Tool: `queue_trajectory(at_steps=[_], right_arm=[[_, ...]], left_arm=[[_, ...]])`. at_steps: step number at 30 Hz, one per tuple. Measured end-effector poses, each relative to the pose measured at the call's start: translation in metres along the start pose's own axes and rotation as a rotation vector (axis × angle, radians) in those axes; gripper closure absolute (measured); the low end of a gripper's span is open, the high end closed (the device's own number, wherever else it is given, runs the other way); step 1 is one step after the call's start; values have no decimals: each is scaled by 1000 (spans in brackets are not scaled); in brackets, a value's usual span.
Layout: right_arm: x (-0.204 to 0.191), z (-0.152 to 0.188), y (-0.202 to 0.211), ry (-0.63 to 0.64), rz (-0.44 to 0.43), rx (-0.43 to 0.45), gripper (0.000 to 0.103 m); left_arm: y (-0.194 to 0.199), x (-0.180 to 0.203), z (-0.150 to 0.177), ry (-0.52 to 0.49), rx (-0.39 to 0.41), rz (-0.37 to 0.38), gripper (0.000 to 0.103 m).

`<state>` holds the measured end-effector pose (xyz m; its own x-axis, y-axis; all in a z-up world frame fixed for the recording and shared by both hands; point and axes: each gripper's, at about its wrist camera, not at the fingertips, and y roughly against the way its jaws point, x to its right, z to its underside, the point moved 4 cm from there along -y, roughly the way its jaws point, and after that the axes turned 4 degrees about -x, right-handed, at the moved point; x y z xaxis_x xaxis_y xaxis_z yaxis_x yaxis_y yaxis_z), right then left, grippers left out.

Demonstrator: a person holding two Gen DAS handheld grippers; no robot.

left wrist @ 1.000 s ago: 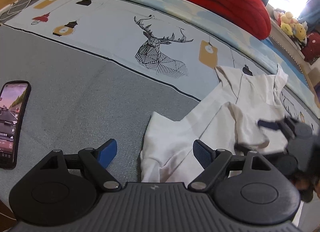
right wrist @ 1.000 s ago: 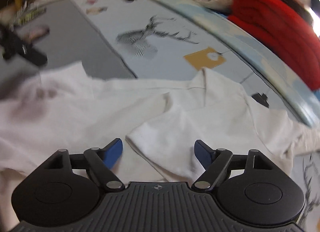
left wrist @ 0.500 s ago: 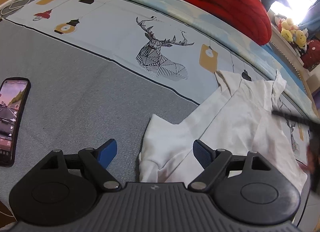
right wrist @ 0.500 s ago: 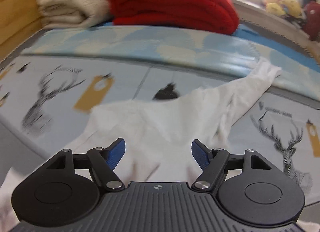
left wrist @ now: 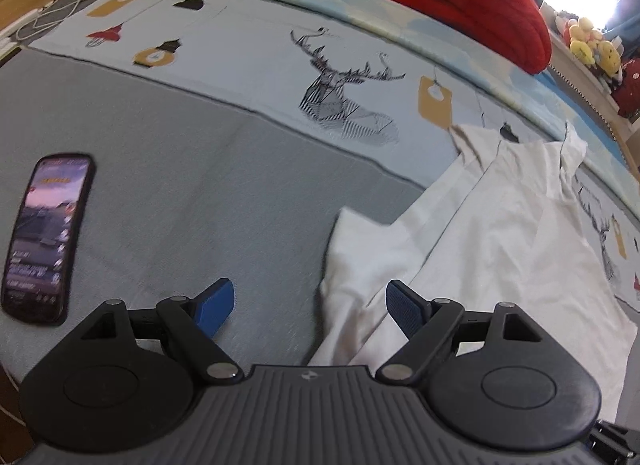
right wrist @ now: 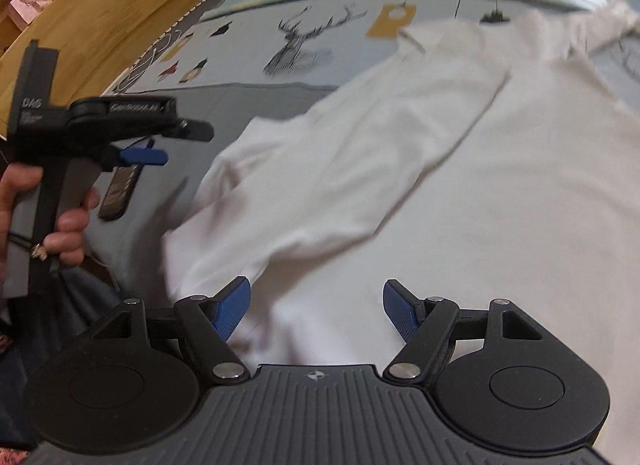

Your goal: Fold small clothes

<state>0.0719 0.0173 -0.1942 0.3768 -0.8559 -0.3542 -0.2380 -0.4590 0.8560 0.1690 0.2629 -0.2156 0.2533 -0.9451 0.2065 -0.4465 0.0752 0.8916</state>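
Left wrist view: left gripper (left wrist: 308, 305) jaws wide, empty, over shirt (left wrist: 480, 249) hem | right gripper (right wrist: 316, 311) jaws wide, empty, over shirt body | shirt flat on bed (left wrist: 180, 169), one side folded in, collar far | next: likely grip the unfolded edge.

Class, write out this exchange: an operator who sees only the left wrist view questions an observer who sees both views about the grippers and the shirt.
Operator: What holds my left gripper?
Observer: A bare hand grips its handle, beside the white shirt.
Operator: Where is the right gripper?
Observer: The right gripper is over the shirt's near part, jaws open, holding nothing.
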Motion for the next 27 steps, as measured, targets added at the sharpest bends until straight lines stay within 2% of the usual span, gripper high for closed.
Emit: queue_trajectory(at_steps=[6,12,20,27], right_arm=[[-20,23,-12,30,18,-41,28],[-40,32,-19,145,19,-80,28],[-39,31,-24,167,47,-76,28],[-33,39,-23,177,35,-83,28]], left_arm=[[8,-12,13,-1,-4,-16,16],[8,-21,9,54,-15,2,16],[6,-12,9,13,-9,-14,16],[4,-16,8,33,-17,-26,16]])
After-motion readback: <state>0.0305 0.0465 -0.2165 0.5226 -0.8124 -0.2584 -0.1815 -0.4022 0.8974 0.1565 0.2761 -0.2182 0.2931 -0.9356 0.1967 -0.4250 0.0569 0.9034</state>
